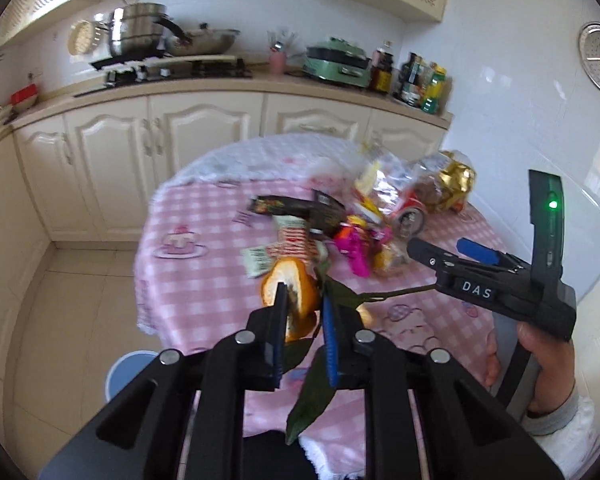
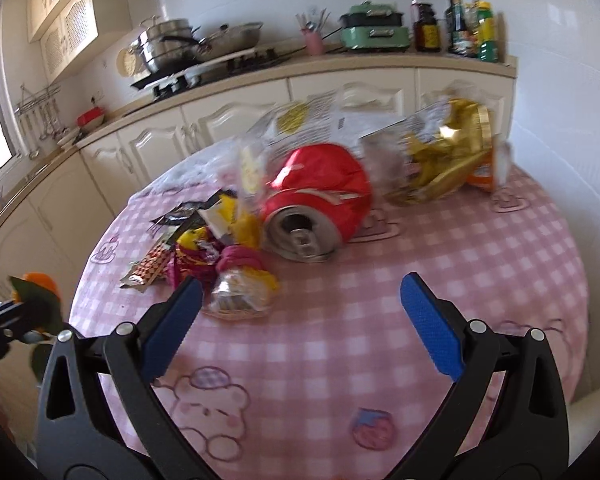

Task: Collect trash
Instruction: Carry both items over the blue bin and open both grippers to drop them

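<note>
Jaws of the left gripper (image 1: 304, 312) are nearly closed, pinching a piece of orange peel (image 1: 290, 300) with green leaves and a thin twig attached; the peel is held above the near edge of the round table (image 1: 188, 280). The peel stands roughly upright between the pads, its white inside facing left, one long leaf (image 1: 312, 392) hangs down toward the camera and the twig (image 1: 396, 294) runs out to the right. The right gripper (image 2: 302, 308) has its jaws wide apart with nothing between them, held over the pink checked tablecloth just short of the litter. Only the right wrist view shows the crushed red can (image 2: 316, 208) clearly: it lies on its side, its long axis running away, its opened top facing the camera. Wrappers (image 2: 204, 248) lie to its left, a gold foil bag (image 2: 448, 160) behind it. The left wrist view alone shows the hand (image 1: 544, 356) on the right gripper's handle.
</note>
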Available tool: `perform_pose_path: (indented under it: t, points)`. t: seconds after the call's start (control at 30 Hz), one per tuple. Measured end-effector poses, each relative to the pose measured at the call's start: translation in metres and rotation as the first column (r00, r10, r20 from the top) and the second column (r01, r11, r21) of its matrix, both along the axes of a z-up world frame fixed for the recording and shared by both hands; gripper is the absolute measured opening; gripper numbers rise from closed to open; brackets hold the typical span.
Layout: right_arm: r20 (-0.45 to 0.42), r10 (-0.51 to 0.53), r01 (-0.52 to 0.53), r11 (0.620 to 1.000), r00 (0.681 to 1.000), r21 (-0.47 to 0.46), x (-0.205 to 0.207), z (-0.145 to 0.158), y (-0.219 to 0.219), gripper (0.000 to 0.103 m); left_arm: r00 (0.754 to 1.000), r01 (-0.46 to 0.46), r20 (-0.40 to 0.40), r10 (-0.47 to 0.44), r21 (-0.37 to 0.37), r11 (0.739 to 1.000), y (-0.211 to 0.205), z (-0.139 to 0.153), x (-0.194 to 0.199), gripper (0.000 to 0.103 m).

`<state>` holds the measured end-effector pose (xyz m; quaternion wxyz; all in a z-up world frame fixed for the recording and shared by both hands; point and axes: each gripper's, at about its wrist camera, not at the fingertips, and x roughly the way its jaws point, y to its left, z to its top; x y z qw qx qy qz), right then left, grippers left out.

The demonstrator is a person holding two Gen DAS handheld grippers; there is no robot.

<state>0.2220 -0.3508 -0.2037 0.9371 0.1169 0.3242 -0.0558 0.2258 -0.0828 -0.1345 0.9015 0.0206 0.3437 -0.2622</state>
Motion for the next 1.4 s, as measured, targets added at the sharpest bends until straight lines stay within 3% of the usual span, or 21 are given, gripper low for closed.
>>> perform_pose_path:
  t: [0.1,0.17,0.27,0.3,0.57,0.73,0.93,1.03,1.1,1.2,1.3,1.4]
  points:
    - [-0.046,0.036,-0.035,0.999,0.998,0.010,0.018,-0.002,0.009,0.097,0.999,-0.043,0.009,0.043,0.001,0.999,0.020,0.001,0.001,0.015]
    - [-0.086,0.066,-0.063,0.997,0.994,0.037,0.029,-0.006,0.011,0.089,0.998,-0.059,0.007,0.059,0.000,0.998,0.031,0.001,0.000,0.015]
    - [-0.133,0.106,-0.097,0.993,0.985,0.073,0.040,-0.012,0.013,0.042,0.998,-0.067,0.001,0.067,-0.016,0.998,0.043,-0.001,-0.003,0.015]
    - [-0.142,0.113,-0.104,0.992,0.983,0.069,0.041,-0.013,0.015,0.039,0.998,-0.067,0.002,0.067,-0.020,0.998,0.045,0.000,-0.005,0.015]
    - [-0.031,0.078,-0.079,0.996,0.996,-0.028,-0.002,0.013,0.024,0.035,0.999,-0.051,0.013,0.053,-0.098,0.994,0.059,0.004,-0.018,0.015]
    - [0.049,0.094,-0.092,0.995,0.994,-0.039,-0.025,0.041,0.038,0.035,0.997,-0.063,0.034,0.069,-0.153,0.986,0.076,0.011,-0.027,0.015]
    - [0.113,0.258,-0.250,0.965,0.960,-0.080,-0.025,0.069,0.108,0.035,0.982,-0.163,0.057,0.178,-0.195,0.967,0.122,0.016,-0.033,0.015]
    - [0.093,0.382,-0.377,0.924,0.919,-0.068,-0.008,0.059,0.165,0.035,0.959,-0.266,0.048,0.279,-0.185,0.946,0.160,0.008,-0.031,0.015]
    - [0.064,0.454,-0.451,0.891,0.889,-0.052,0.008,0.046,0.201,0.035,0.930,-0.358,0.022,0.366,-0.156,0.921,0.189,-0.005,-0.027,0.015]
    - [0.012,0.541,-0.541,0.841,0.841,-0.020,0.033,0.016,0.253,0.035,0.857,-0.516,-0.011,0.516,-0.062,0.855,0.227,-0.032,-0.016,0.015]
    - [-0.071,0.592,-0.593,0.805,0.803,0.012,0.064,-0.026,0.300,0.035,0.772,-0.628,-0.103,0.628,0.035,0.778,0.264,-0.077,0.008,0.015]
    - [-0.162,0.618,-0.619,0.784,0.769,0.050,0.092,-0.074,0.335,0.035,0.728,-0.654,-0.165,0.666,0.124,0.746,0.278,-0.119,0.033,0.015]
